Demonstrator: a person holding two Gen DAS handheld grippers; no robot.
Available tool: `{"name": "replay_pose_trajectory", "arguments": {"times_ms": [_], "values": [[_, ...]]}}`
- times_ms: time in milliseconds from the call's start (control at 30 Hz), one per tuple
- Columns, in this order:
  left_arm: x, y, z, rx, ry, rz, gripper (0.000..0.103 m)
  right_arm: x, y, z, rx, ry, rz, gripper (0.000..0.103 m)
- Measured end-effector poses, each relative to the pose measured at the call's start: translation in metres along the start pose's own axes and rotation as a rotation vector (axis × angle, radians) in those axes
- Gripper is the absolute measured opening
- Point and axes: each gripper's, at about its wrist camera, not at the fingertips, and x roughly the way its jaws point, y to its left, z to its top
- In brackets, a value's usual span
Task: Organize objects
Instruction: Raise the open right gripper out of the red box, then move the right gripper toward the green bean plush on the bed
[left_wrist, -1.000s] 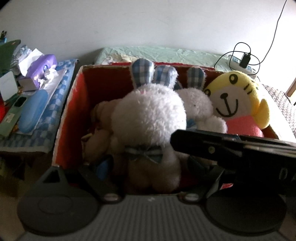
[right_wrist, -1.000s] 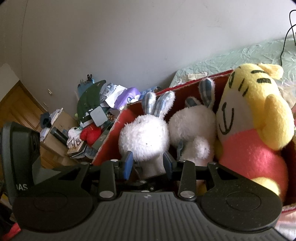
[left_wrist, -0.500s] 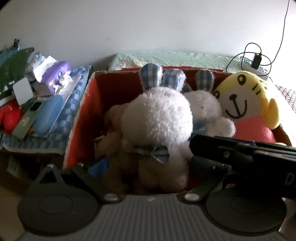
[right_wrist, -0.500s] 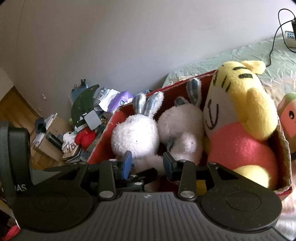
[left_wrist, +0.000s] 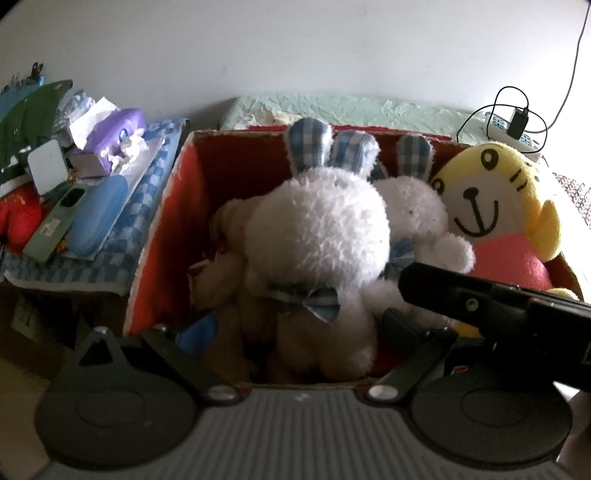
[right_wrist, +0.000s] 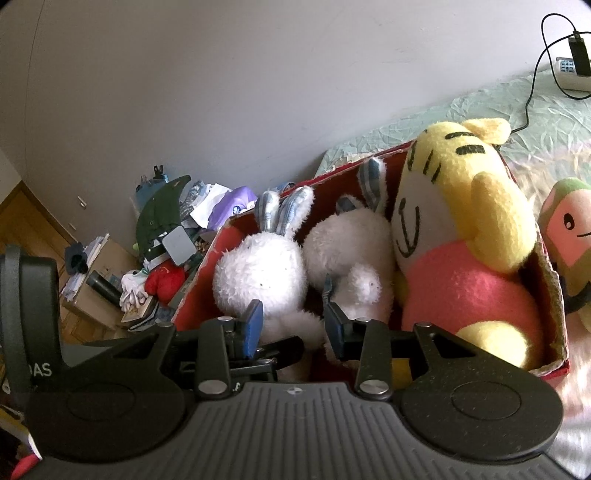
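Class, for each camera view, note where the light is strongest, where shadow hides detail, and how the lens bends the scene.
Left wrist view: brightest on the yellow tiger plush toy, dark inside the red cardboard box; corners vignetted. Right wrist view: washed-out glare at the right edge, the wall's corner line bowed by the fisheye.

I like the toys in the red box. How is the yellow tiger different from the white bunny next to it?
The yellow tiger is yellow with a pink body; the white bunny is fluffy white. The tiger looks bigger. The tiger has small yellow ears; the bunny has long blue-checked ears. Both are soft toys sitting in the red box.
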Motion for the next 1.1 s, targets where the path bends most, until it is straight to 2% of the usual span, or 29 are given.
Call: {"name": "replay_pose_trajectory", "arguments": {"times_ms": [500, 733, 1100], "values": [[-0.002, -0.002, 0.000, 0.001, -0.003, 0.023, 0.095, -0.002, 0.001, -0.001, -0.001, -0.002, 0.000, 0.039], [-0.004, -0.005, 0.001, 0.004, -0.003, 0.056, 0.095, -0.010, 0.000, -0.002, 0.004, -0.007, 0.016, 0.039], [-0.020, -0.017, -0.001, 0.014, -0.028, 0.065, 0.095, -0.026, -0.006, -0.001, 0.015, -0.026, 0.090, 0.040]]}}
